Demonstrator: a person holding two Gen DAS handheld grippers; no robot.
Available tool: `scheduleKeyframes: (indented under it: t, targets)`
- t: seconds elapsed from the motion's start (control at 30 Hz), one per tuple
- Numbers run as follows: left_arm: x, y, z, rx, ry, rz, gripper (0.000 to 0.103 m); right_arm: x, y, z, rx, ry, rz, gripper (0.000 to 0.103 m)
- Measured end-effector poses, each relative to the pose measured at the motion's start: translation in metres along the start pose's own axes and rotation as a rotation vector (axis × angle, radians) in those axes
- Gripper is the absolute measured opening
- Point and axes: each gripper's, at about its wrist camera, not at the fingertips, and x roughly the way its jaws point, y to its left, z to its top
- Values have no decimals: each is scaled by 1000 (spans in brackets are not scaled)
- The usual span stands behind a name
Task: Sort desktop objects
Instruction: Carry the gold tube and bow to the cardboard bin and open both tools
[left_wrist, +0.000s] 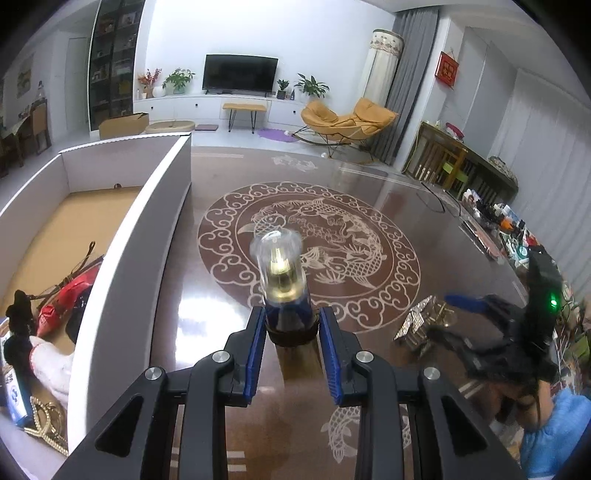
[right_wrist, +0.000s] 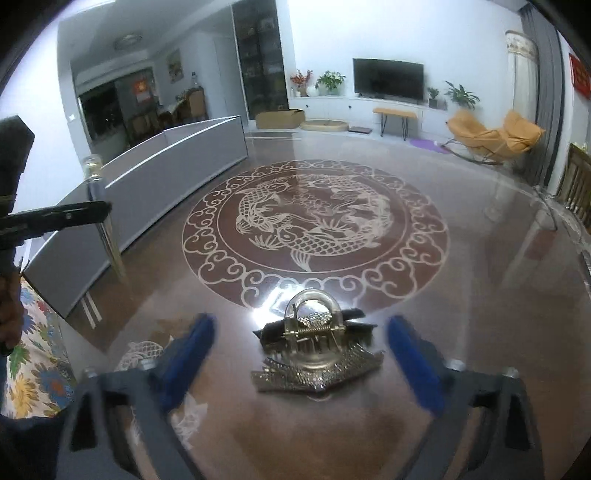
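The small perfume bottle (left_wrist: 286, 291), with a clear domed cap, gold collar and dark blue body, sits upright between the blue pads of the left gripper (left_wrist: 291, 332), whose jaws are closed tight on its lower body. It is held above the bench (left_wrist: 369, 184), just right of the near part of the white-walled cardboard box (left_wrist: 147, 206), which stands on the left side of the bench. Inside the box lie things that seem already sorted: a red item (left_wrist: 70, 295), a white cloth piece (left_wrist: 51, 365), a gold chain (left_wrist: 46, 421) and some dark bits I cannot name.

On the right, the rhinestone hair clip (right_wrist: 317, 354), with its clear arched claw and coiled spring, lies on the glossy brown bench just near of the carp medallion (right_wrist: 314, 221). A dark clip lies touching it on the far side. The right gripper (right_wrist: 301, 354) straddles the rhinestone clip with its jaws wide apart; the pads stand clear on either side, gripping nothing.

So two steps seem to run together: the bottle is on its way to the box, and the hair clip is about to be picked up. Next, the left gripper would need to carry the bottle left over the box wall and lower it before letting go, since it looks breakable. The right gripper would need to drop lower and close across the clip's narrow middle; its glittering plates look slippery and may skate on the polished top.
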Motion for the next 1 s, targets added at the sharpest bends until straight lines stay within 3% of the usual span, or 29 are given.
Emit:
scheduleKeyframes:
  t: [0.03,0.07,0.23,0.37,0.47,0.6,0.8,1.0]
  targets:
    - [-3,1,-2,-3,-2,-1,29,4,-4,-2,7,10,13,49]
    - [-5,1,-3,-4,-5,0,29,8,-8,-3,20,26,22,38]
    - [-25,3,-4,-12,-35,-12,29,-1,-11,1,33,26,20,38]
    - [-53,12,2,-35,-81,-41,29,-27,4,25,27,-26,57,38]
    - [-82,29,9,-55,-130,-41,29,-42,30,59,2,-75,117,38]
    - [-125,77,21,-104,-165,-4,29,-40,96,110,-86,-117,240,38]
    - [-132,177,32,-190,-74,146,29,-2,213,168,-235,-99,389,38]
    - [-86,254,30,-277,91,246,29,98,300,193,-319,113,382,38]
